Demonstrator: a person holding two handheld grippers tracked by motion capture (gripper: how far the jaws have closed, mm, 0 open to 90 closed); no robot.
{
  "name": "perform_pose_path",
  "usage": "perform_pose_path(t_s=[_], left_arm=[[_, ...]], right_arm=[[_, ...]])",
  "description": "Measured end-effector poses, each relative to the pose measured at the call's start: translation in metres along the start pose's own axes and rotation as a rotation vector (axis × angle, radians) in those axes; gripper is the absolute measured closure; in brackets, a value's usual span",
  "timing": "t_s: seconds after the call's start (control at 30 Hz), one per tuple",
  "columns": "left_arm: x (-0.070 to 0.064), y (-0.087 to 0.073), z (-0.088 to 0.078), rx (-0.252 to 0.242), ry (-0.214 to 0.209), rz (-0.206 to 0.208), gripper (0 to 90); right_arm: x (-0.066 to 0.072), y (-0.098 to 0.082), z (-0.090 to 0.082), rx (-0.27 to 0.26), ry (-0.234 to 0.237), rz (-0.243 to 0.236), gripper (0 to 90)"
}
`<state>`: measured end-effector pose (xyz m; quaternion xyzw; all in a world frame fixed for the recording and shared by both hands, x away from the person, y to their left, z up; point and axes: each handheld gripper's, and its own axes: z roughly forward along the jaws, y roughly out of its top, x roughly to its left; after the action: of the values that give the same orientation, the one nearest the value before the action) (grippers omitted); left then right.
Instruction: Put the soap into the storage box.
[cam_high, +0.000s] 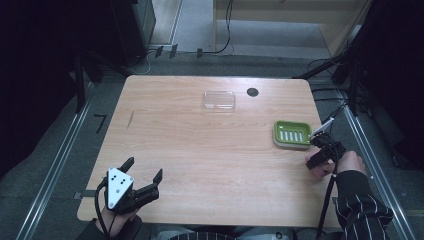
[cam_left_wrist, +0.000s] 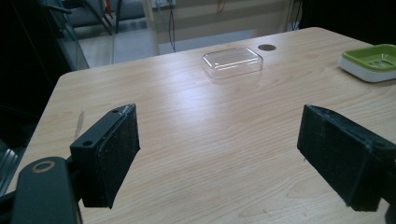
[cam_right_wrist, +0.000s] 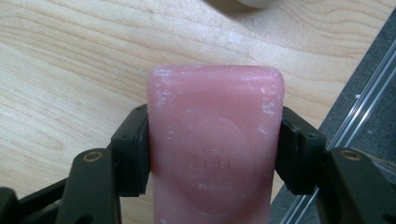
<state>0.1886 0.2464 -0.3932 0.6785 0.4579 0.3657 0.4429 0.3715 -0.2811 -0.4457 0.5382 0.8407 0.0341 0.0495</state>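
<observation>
Soap bar (cam_right_wrist: 215, 154), pink, scuffed white, with round embossed stamp.

lab: floor rails (cam_high: 55, 165), trailing cables (cam_high: 227, 30)

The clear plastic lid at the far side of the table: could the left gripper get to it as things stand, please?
Probably yes. The left gripper has its jaws wide open with nothing in them, and only bare table lies between it and the clear lid, though it is a long reach forward.
</observation>
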Motion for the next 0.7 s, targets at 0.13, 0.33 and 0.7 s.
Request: perform_pose_path(t_s=[0.13,0.33,0.7], left_arm=[[0.000,0.000,0.000,0.000,0.000,0.000,13.4],[0.000,0.000,0.000,0.001,0.000,0.001,13.4],[0.000,0.000,0.000,0.001,0.002,0.001,13.4]], right_arm=[[0.001,0.002,-0.001,0.006,-0.003,-0.015,39.3],[0.002,0.009,-0.004,0.005,-0.008,-0.050,39.3],[0.008,0.021,-0.010,0.004,-0.010,-0.101,39.3]])
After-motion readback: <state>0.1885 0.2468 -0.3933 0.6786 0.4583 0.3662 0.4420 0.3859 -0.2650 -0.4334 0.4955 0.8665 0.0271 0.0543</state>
